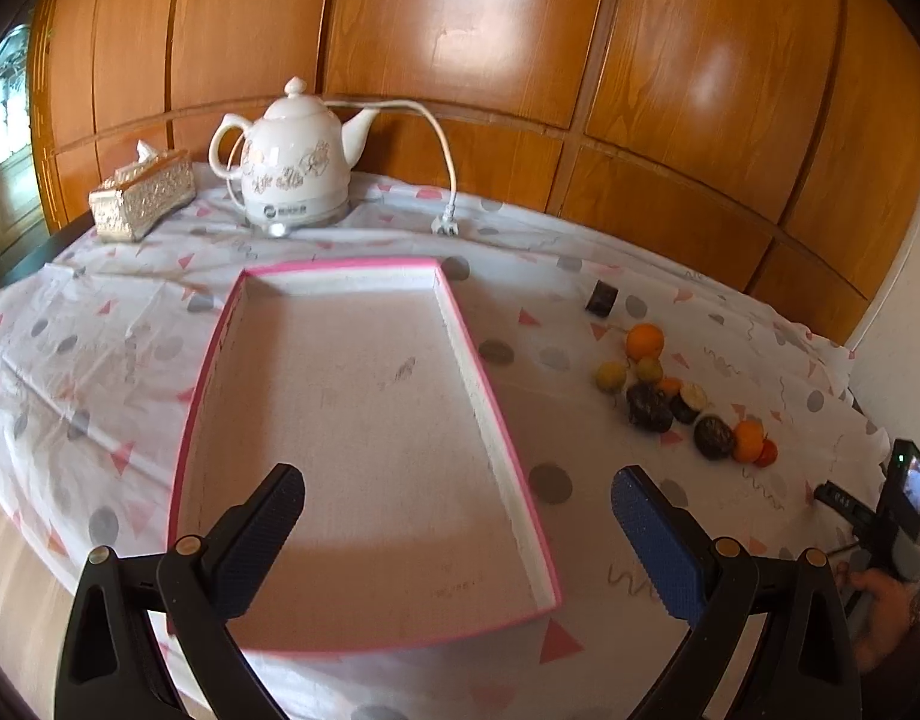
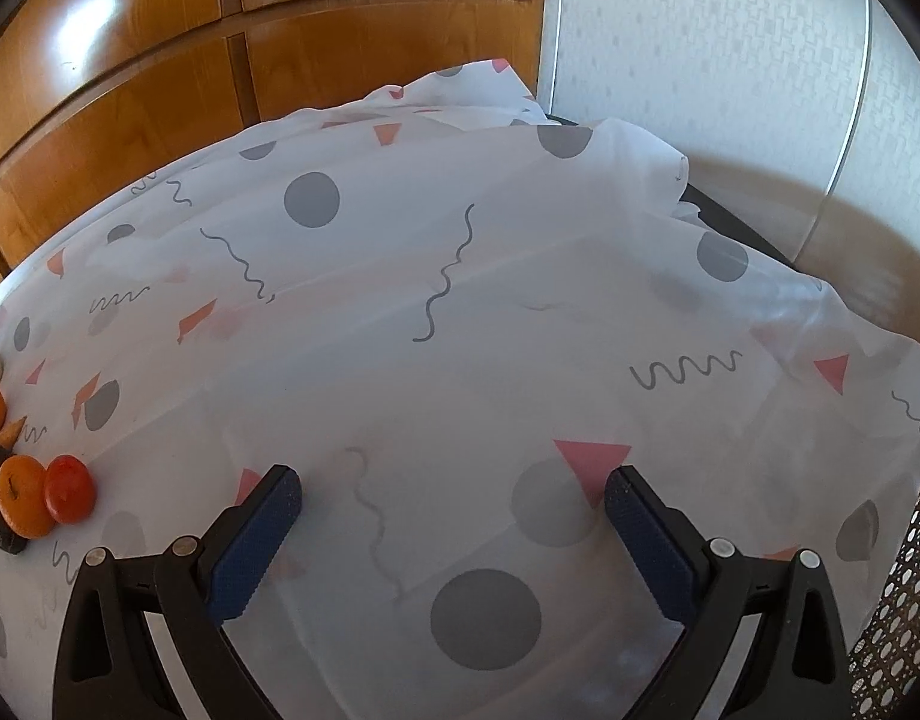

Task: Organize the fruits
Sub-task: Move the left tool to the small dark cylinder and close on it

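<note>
Pink-rimmed and bare inside, a shallow tray [image 1: 364, 420] fills the centre of the left wrist view, with the left gripper [image 1: 457, 504] hovering over its near end, jaws spread wide and holding nothing. Fruits [image 1: 682, 399] (oranges, small yellowish ones and several dark pieces) lie in a loose cluster at right of frame on the patterned tablecloth [image 1: 100, 330], well apart from the tray. A white kettle [image 1: 295, 162] and a tissue box [image 1: 142, 195] stand at upper left before wood panelling; a small dark object [image 1: 602, 297] sits above the fruits. At lower right a hand [image 1: 880, 606] grips the other tool.

From the right wrist view, the right gripper [image 2: 454, 501] hangs over bare cloth at bottom centre, its jaws likewise apart and empty. An orange [image 2: 22, 495] and a red fruit [image 2: 70, 489] touch at the left edge.
</note>
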A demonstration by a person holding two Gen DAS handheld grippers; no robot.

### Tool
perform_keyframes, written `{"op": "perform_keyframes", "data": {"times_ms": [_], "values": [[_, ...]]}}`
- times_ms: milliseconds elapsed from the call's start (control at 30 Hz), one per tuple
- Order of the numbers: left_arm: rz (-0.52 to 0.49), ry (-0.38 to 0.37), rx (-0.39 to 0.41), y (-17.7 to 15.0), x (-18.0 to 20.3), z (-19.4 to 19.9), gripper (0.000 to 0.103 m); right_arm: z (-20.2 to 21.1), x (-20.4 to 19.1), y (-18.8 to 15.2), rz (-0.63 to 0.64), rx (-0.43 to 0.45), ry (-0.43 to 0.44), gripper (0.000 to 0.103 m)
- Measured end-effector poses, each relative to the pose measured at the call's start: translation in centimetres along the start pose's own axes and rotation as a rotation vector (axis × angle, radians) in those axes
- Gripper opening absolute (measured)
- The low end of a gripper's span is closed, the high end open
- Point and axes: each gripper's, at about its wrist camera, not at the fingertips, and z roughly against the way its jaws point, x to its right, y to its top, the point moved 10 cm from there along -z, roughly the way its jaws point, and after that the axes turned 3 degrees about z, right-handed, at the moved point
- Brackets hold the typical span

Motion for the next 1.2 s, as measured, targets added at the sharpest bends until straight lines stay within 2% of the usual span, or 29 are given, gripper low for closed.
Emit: {"op": "perform_keyframes", "data": {"times_ms": [100, 267, 467, 633, 767, 900, 967, 1067, 1200], "values": [[-0.015, -0.051, -0.019, 1.4, 1.1, -0.9, 0.103, 0.3, -0.2, -0.3, -0.003, 0.001, 0.003, 0.103], [-0.039, -0.084, -0.072, 3.1, 3.3, -3.0, 0.103, -0.5, -0.5, 0.0, -0.006, -0.001, 0.006, 0.103], [-0.066, -0.028, -0.082, 4.6, 4.4, -4.9, 0.103, -0.8, -0.7, 0.2, -0.01, 0.002, 0.008, 0.103], [-0.022, -0.009, -0.109, 5.5, 4.6, -6.8, 0.103, -1.0, -0.8, 0.4, -0.018, 0.004, 0.012, 0.103], [0.012, 0.011, -0.107, 6.7, 4.7, -8.1, 0.103, -0.3, 0.5, 0.8, -0.148, 0.026, 0.052, 0.101], [-0.021, 0.014, -0.092, 8.1, 6.2, -9.9, 0.102, -0.8, 0.3, 0.7, -0.125, 0.006, -0.009, 0.102], [-0.045, 0.003, -0.093, 8.7, 7.5, -11.2, 0.101, -1.1, -0.1, 0.7, -0.096, -0.009, -0.042, 0.103], [-0.084, -0.022, -0.1, 9.5, 9.8, -13.3, 0.096, -1.1, -0.1, 0.7, -0.099, -0.004, -0.038, 0.103], [-0.143, -0.05, -0.118, 10.2, 12.7, -16.2, 0.085, -1.2, -0.4, 0.8, -0.097, 0.002, -0.04, 0.103]]}}
